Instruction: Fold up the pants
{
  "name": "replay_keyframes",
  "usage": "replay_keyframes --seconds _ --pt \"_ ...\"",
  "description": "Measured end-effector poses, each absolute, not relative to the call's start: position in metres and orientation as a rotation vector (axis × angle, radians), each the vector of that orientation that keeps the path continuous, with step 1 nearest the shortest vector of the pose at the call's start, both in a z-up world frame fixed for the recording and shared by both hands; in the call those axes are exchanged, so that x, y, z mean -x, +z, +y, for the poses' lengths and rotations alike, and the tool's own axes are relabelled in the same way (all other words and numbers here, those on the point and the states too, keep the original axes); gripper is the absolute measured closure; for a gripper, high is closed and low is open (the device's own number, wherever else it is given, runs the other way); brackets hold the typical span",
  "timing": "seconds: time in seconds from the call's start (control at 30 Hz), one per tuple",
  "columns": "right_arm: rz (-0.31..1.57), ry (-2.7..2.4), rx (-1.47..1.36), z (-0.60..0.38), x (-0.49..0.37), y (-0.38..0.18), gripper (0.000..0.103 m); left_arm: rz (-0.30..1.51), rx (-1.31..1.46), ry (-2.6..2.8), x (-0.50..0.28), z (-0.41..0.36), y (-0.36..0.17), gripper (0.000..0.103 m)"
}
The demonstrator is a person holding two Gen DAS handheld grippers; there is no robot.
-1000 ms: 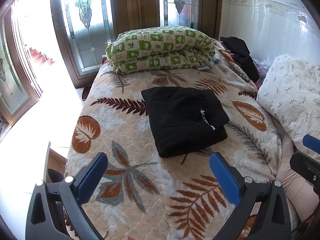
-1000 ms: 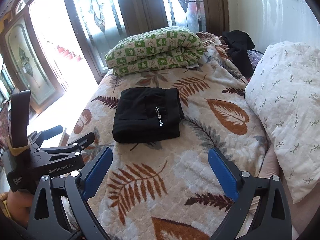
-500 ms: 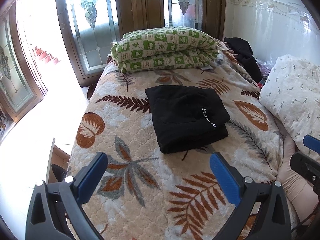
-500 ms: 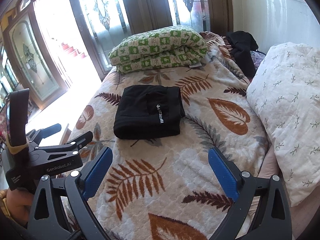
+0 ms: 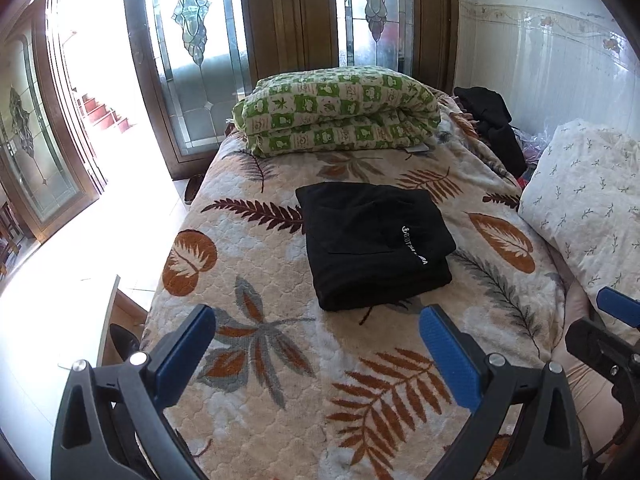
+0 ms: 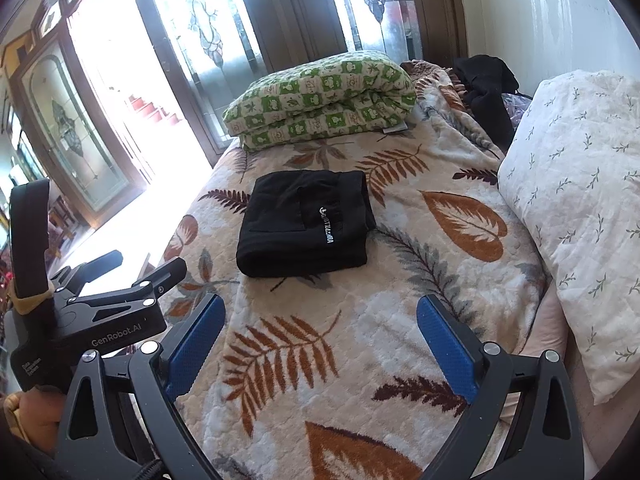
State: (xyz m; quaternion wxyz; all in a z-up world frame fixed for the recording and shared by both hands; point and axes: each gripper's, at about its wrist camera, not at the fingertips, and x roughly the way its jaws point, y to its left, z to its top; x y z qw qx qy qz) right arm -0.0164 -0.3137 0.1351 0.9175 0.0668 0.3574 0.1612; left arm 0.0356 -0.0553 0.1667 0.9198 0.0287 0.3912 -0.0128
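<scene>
The black pants (image 5: 376,244) lie folded in a neat square in the middle of the bed (image 5: 280,360). Both the left gripper (image 5: 316,344) and the right gripper (image 6: 320,332) hover above the blanket with fingers wide apart, holding nothing.

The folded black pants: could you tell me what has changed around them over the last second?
Both cameras drew slightly back and up from the folded black pants; nothing was grasped or released. The left gripper and right gripper stay open and empty, and the pants lie unmoved on the leaf-print blanket.
</scene>
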Motion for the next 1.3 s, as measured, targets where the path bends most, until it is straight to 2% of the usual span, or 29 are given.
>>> replay_keyframes --seconds 1.3 --pt "0.725 0.331 -0.105 -0.313 0.019 0.133 0.005 0.809 0.022 0.003 -0.035 -0.051 0.163 0.0"
